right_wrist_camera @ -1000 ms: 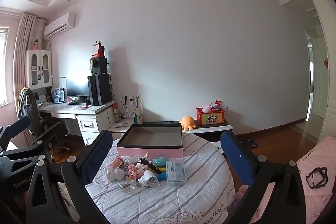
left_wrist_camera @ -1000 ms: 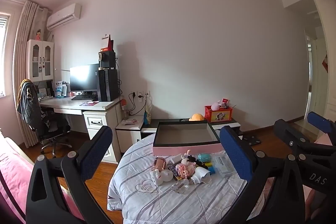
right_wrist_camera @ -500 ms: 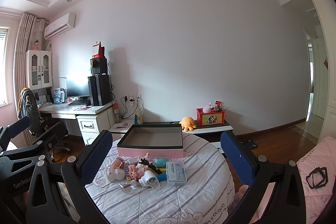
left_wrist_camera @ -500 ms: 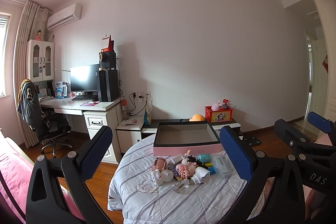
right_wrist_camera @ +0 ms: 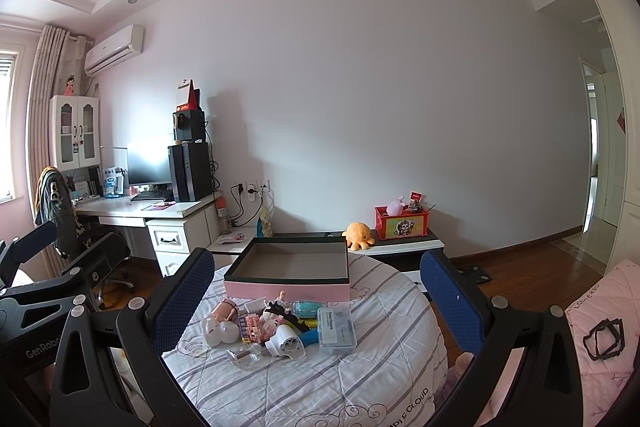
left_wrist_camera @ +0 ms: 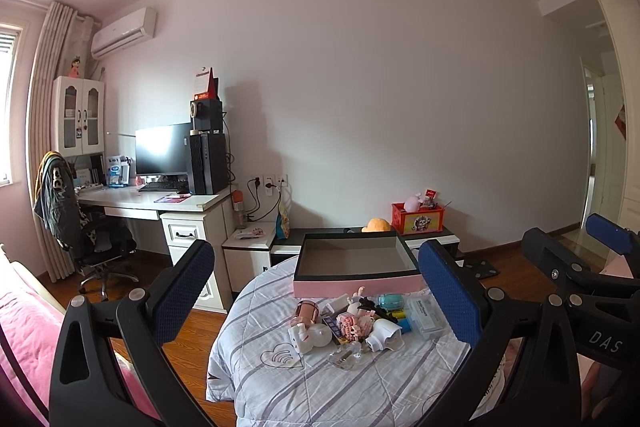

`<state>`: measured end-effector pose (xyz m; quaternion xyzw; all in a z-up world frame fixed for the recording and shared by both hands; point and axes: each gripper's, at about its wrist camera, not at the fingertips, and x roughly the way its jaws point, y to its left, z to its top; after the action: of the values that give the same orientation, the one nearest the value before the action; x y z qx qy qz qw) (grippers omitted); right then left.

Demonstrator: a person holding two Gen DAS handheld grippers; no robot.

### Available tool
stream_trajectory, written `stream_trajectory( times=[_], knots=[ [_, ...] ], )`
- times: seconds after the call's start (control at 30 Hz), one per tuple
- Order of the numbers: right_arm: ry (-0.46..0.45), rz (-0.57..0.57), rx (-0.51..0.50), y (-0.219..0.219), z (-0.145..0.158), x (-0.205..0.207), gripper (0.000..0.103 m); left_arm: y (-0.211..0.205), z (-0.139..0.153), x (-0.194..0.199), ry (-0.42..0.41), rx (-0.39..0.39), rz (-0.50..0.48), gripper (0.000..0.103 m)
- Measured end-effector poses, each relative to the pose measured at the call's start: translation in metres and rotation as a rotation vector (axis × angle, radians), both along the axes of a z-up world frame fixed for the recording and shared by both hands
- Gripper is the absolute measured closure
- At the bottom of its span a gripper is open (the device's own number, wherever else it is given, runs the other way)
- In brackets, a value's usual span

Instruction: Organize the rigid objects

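Nothing's moved in the last sec: your left tongs & right tongs hang released, empty. Pink box holds nothing yet, toy pile untouched, so sorting hasn't begun.

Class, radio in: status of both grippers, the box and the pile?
Left gripper open, empty. Right gripper open, empty, both short of the table. Box empty; pile loose in front of it. Nothing in the way.

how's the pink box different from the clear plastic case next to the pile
The pink box is open-topped, opaque and empty; the clear plastic case is closed, see-through and carries a label. The pink box is far bigger. Both rest flat on the striped quilt.
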<state>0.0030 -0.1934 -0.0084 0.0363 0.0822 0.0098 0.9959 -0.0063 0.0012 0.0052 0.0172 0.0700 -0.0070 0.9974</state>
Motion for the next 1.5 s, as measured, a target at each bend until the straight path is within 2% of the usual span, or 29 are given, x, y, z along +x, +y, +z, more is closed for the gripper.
stream_trajectory(
  times=[1.13, 1.5],
  knots=[
    [0.007, 0.004, -0.007, 0.001, -0.002, 0.001, 0.000, 0.003, 0.009, -0.005, -0.002, 0.000, 0.003, 0.000],
    [0.017, -0.001, -0.014, -0.001, -0.009, 0.010, 0.000, 0.005, 0.000, 0.002, -0.004, 0.007, -0.005, 0.000]
  ],
)
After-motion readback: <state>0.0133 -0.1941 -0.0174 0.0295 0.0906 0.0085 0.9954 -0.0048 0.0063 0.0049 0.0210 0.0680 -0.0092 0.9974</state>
